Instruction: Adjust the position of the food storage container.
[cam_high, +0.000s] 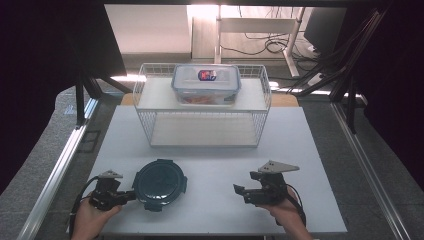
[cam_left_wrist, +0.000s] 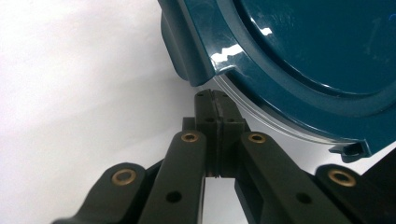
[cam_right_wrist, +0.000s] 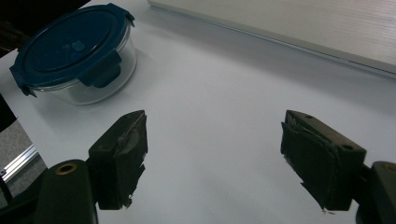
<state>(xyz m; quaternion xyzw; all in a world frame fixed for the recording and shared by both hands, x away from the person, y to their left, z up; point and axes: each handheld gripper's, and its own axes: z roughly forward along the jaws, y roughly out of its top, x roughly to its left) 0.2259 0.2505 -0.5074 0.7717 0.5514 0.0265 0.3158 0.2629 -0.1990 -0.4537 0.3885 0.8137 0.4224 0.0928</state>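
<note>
Left gripper (cam_left_wrist: 215, 100): jaws pressed together, nothing between them, tips just short of the rim of the round container (cam_high: 160, 184), beside one of its lid clips; whether they touched the rim could not be told. In the high view this gripper (cam_high: 131, 195) lay at the container's left edge, held by the person's left hand (cam_high: 90, 217).

Right gripper (cam_right_wrist: 212, 158): jaws apart, nothing between them, bare desk (cam_right_wrist: 224, 93) under the gap. In the high view this gripper (cam_high: 239, 191) stood well to the right of the container, its jaws pointing toward it, held by the right hand (cam_high: 290, 212).

Round container (cam_right_wrist: 74, 53): clear glass bowl under a dark teal clip-on lid, upright on the white desk (cam_high: 210, 150); what it held could not be told.

White wire shelf rack (cam_high: 202, 105): beyond the container, toward the far edge of the desk, two levels.

Rectangular clear box (cam_high: 206, 84): on the rack's upper level, farther from the container than the rack's front edge, lid on, red and blue contents showing through.
</note>
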